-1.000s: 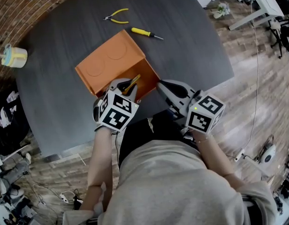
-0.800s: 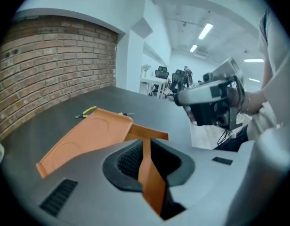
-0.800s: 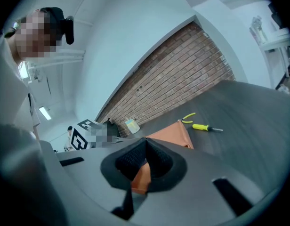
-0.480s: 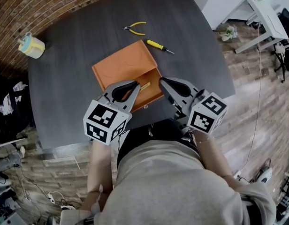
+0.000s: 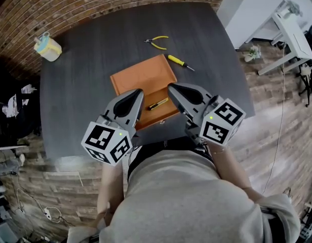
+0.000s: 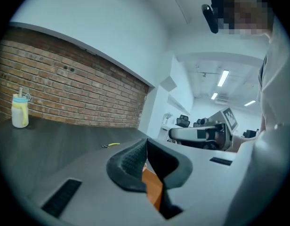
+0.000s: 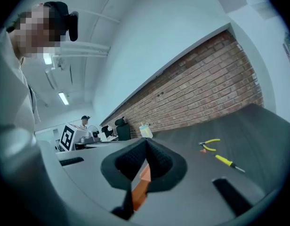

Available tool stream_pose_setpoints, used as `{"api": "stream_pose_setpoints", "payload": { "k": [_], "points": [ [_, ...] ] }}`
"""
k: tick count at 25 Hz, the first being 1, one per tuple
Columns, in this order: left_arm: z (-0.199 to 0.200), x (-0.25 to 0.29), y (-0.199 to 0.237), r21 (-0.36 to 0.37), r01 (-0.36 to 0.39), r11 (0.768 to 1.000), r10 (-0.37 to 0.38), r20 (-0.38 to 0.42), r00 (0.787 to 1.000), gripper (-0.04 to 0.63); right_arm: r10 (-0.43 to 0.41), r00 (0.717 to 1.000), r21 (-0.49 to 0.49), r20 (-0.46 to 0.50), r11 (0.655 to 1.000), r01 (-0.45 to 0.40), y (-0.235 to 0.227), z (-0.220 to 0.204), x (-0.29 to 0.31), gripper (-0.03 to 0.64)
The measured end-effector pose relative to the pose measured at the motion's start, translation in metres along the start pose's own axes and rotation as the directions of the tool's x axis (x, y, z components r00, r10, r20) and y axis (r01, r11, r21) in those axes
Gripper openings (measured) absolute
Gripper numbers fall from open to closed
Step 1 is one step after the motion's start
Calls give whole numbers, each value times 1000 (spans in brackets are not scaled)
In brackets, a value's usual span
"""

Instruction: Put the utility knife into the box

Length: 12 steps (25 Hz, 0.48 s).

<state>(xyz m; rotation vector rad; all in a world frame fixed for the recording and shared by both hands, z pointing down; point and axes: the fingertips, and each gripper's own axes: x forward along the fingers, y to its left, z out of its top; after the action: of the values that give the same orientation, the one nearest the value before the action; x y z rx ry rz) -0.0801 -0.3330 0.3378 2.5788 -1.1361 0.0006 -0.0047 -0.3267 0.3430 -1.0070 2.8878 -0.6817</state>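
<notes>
Head view content is given from the wearer outward. Nearest, a grey-clad torso is seen, and just past it the left gripper (image 5: 138,93) and the right gripper (image 5: 172,88) are held out over the near part of the dark table (image 5: 80,95). In the left gripper view the jaws are seen pressed together at their tips, with nothing caught between them. The same is shown for the right gripper in the right gripper view.

Between and just beyond the two gripper tips, the orange box (image 5: 141,75) is set on the table. The utility knife (image 5: 158,104) is seen lying inside the box's open near part, apart from both grippers.

Beyond the box, a yellow-handled screwdriver (image 5: 179,62) is laid near its far right corner, and yellow pliers (image 5: 158,42) are laid farther back. At the far left corner of the table a pale lidded cup (image 5: 47,48) is stood, near the brick wall (image 5: 95,6).
</notes>
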Motion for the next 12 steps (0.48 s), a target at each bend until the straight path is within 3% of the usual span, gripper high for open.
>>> {"api": "stream_pose_setpoints", "payload": {
  "k": [6,12],
  "points": [
    [-4,-6,5,-48,-61,997,64,48,997,21,40,999,-41,-14,998,-40,11,5,5,5],
    [-18,-6,2,-69,-81,994,83,31,996,21,91,996,-19,-10,996,-91,20,0,8,3]
  ]
}}
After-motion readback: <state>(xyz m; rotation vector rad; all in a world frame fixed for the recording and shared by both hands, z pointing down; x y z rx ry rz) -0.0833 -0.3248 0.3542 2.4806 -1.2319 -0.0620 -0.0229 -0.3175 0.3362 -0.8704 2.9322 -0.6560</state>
